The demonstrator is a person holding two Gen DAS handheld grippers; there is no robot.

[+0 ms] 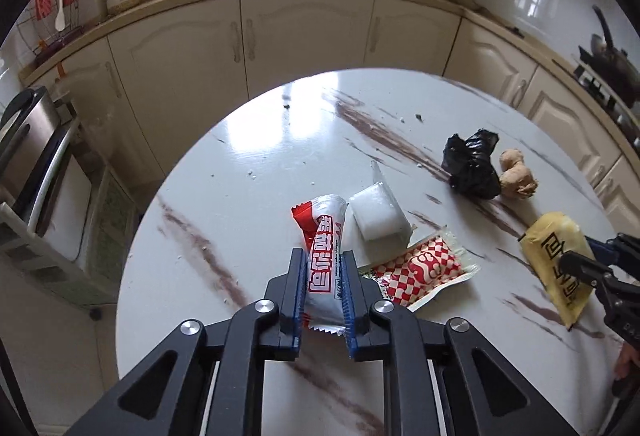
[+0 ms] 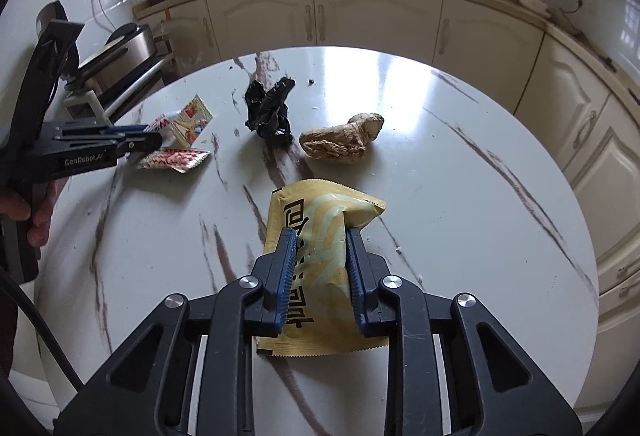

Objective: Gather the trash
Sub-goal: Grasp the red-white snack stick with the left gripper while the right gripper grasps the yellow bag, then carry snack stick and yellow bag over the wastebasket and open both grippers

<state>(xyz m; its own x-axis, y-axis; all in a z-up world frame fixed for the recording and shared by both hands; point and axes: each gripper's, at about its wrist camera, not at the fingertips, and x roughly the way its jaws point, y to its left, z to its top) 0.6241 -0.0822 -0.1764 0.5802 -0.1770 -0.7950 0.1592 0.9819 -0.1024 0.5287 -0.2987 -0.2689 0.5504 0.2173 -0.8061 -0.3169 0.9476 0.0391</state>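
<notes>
On the round marble table [image 1: 248, 156], my left gripper [image 1: 322, 260] is shut on a red-and-white snack wrapper [image 1: 325, 236], its blue pads pressing both sides. Beside it lie a clear plastic packet [image 1: 378, 216] and a red-checked wrapper [image 1: 424, 268]. My right gripper [image 2: 322, 240] is shut on a yellow snack bag [image 2: 320, 232], seen in the left wrist view as the yellow snack bag [image 1: 560, 260] held by the right gripper [image 1: 576, 264]. A crumpled black plastic bag [image 2: 270, 112] and a piece of ginger [image 2: 340, 140] lie farther back. The left gripper [image 2: 140, 148] shows at the left edge of the right wrist view.
Cream cabinets [image 1: 304, 36] and a counter with a sink curve behind the table. A steel appliance [image 1: 28, 140] on a stand sits to the left of the table. A stove with a pan [image 1: 612, 64] is at the right. Small crumbs [image 1: 418, 117] dot the far table.
</notes>
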